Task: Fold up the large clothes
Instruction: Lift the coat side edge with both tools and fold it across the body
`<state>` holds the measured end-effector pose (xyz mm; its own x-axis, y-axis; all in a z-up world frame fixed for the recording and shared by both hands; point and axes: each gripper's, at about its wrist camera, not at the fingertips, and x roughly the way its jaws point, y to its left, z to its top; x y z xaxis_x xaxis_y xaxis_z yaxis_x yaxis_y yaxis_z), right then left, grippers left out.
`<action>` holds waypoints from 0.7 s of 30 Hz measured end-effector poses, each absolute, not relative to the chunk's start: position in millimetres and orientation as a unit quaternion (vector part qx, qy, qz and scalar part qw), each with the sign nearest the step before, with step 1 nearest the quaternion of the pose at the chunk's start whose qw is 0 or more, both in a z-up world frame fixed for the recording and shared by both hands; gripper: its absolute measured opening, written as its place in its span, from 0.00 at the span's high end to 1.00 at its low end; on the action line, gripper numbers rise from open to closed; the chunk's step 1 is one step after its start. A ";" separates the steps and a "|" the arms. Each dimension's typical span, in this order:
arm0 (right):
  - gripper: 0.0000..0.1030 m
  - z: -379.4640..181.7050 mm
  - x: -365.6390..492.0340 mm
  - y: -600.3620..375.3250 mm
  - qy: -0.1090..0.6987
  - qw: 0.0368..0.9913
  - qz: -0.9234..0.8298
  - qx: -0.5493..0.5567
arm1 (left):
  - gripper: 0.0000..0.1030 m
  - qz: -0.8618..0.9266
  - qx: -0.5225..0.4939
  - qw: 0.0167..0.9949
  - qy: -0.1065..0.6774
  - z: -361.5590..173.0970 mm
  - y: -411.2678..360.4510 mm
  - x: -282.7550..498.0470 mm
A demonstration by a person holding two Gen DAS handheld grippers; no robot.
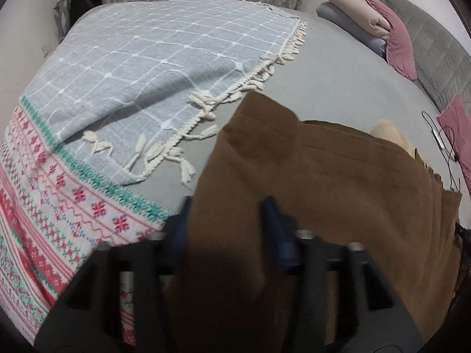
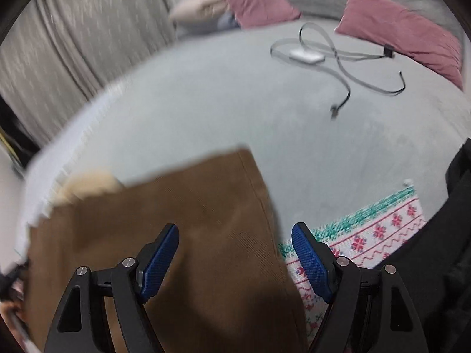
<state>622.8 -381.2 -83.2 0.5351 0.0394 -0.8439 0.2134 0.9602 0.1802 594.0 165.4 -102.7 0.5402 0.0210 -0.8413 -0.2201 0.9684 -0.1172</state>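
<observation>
A large brown garment [image 1: 323, 182] lies on the grey bed [image 1: 338, 73]. In the left wrist view my left gripper [image 1: 228, 206] has its blue fingers set apart, with a fold of the brown cloth between and over them. In the right wrist view the brown garment [image 2: 182, 235] fills the lower left, a cream lining [image 2: 88, 185] showing at its far edge. My right gripper [image 2: 235, 232] is open wide, the cloth between its blue pads [image 2: 309, 259]. That view is motion-blurred.
A pale blue checked throw with cream tassels [image 1: 164, 58] and a red-and-green patterned cloth [image 1: 59, 200] lie left of the garment. Pink pillows [image 2: 406, 35] and folded pillows [image 1: 362, 17] lie at the headboard. A white device with cables [image 2: 306, 56] lies on the bed. Curtains [image 2: 73, 53] hang behind.
</observation>
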 end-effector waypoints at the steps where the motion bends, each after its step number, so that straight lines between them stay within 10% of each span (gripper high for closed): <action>1: 0.35 -91.6 625.4 -378.5 0.478 0.866 -0.041 0.137 | 0.77 0.073 -0.100 0.873 0.472 -102.2 163.2 594.9; 5: 0.91 -88.4 623.1 -367.9 0.462 0.879 -0.044 0.111 | 0.90 0.075 -0.089 0.884 0.453 -94.6 163.4 594.5; 14: 0.95 14.6 613.5 -340.2 0.306 0.946 -0.106 0.027 | 0.91 0.107 -0.094 0.937 0.318 -39.4 156.7 587.5; 21: 0.91 -95.3 644.3 -351.0 0.430 0.892 -0.132 0.047 | 0.90 0.135 -0.071 0.916 0.370 -105.0 160.9 600.1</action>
